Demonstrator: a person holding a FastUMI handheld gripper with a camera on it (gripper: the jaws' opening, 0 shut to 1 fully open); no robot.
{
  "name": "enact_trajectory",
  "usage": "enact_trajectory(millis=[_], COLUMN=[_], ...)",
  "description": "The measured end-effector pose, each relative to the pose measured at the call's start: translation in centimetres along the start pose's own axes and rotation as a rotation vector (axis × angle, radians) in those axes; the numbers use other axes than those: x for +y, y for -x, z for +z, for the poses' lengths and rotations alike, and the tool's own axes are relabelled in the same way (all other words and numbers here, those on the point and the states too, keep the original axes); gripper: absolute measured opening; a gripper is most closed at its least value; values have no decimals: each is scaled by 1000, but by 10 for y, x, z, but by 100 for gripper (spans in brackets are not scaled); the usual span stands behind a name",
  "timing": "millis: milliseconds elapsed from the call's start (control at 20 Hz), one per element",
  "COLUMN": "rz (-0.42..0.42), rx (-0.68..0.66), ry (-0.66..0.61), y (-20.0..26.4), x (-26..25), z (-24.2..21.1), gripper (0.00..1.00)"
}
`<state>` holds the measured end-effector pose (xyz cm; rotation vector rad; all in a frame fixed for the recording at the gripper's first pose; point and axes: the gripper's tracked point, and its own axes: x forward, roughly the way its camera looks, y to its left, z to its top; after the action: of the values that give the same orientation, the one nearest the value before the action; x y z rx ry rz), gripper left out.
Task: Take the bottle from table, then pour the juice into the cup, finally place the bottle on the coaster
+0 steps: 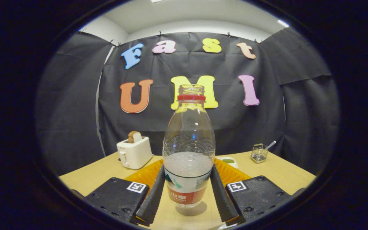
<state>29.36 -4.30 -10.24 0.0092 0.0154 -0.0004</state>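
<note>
Gripper view, looking forward along the two fingers. The gripper [187, 195] holds the bottle [188, 143] upright between its two black ribbed fingers [153, 198]: one finger lies against the bottle's labelled lower body at 9 o'clock, the other at 3 o'clock, and both appear to press on it. The bottle is clear plastic with a red collar ring and an uncapped mouth; a cloudy whitish liquid fills roughly its lower third, with the level just above the label. A shadow lies on the table [286, 175] beneath the bottle's base; whether the base touches the surface or hangs just above it cannot be told.

Behind the bottle, from 10 to 2 o'clock of it, an orange ribbed mat or tray [144, 175] lies flat on the light wooden table, partly hidden by the bottle and the fingers; whether this is the coaster cannot be told. Just beyond the mat, at 2 o'clock of the bottle, sits a small white dish [229, 161] with green contents. Farther off at 2 o'clock stands a small wire-mesh holder [259, 153] with a pale stick leaning out of it. At 10 o'clock of the bottle, well apart from it, stands a white toaster [134, 153] with a slice of bread [134, 137] upright in its slot. Each black gripper body carries a square black-and-white marker [137, 187] on its top face.
</note>
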Motion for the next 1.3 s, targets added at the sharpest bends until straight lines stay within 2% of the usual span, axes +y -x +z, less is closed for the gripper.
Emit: enact_trajectory(millis=[500,800,1000,1050,1200,1300], rz=[-35,-31,-51,-55,-29,-20], rx=[30,81,87,86,83,88], ry=[17,114,98,91,64,54], y=[-35,-46,-48,-47,-45,-43], x=[-10,-1,-7,-8,-5,-5], z=[-70,-110,-118,-118,-118,-119], gripper=[78,78,79,80,93,98])
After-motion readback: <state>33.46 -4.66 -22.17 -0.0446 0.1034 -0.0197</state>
